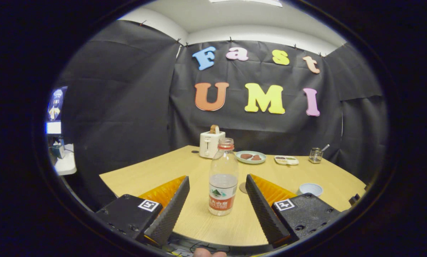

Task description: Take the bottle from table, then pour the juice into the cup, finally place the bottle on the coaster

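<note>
A clear plastic bottle (222,178) with a red cap and a red-and-white label stands upright on the wooden table (156,171), partly filled with liquid. It sits between the tips of my gripper (217,182), whose fingers are spread wide and touch nothing. A round brown coaster (242,187) lies flat just behind the bottle, partly hidden by the right finger. A small pale cup (310,189) stands to the right, beyond the right finger.
At the table's far side stand a white toaster (210,143) with a slice of bread, a round plate (250,157) with brown food, a small white dish (286,160) and a wire holder (316,155). Black cloth walls close the booth behind.
</note>
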Demonstrator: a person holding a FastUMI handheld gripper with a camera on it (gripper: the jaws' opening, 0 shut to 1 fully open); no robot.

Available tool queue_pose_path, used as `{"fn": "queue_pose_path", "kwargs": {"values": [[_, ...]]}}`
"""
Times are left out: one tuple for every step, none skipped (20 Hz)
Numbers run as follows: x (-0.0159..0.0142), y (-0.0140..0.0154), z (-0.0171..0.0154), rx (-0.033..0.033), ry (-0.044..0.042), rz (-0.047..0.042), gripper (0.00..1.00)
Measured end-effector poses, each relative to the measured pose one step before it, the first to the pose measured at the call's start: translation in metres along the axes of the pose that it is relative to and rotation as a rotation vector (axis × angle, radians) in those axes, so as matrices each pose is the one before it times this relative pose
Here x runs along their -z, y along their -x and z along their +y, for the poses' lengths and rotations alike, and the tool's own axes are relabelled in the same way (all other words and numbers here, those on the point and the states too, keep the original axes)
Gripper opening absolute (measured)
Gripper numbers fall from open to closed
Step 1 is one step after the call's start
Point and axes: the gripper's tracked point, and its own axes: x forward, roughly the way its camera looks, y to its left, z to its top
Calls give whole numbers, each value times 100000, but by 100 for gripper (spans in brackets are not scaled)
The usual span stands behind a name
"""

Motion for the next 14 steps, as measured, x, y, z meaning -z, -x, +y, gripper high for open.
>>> {"fn": "queue_pose_path", "kwargs": {"values": [[710, -620, -317, 1647, 778, 560, 100], [872, -861, 9, 832, 574, 984, 100], [759, -708, 68, 31, 40, 1278, 100], [567, -721, -156, 377, 144, 814, 100], [459, -623, -113, 388, 232, 861, 100], [384, -593, -98, 346, 239, 704, 100], [391, -673, -16, -102, 38, 767, 100], [289, -646, 79, -260, 120, 654, 100], [265, -532, -25, 182, 389, 512, 100], [154, -542, 6, 9, 658, 328, 100], [127, -447, -4, 14, 825, 178, 100], [13, -398, -168, 534, 805, -5, 100], [235, -306, -276, 430, 557, -143, 100], [21, -233, -302, 1046, 247, 27, 100]]}}
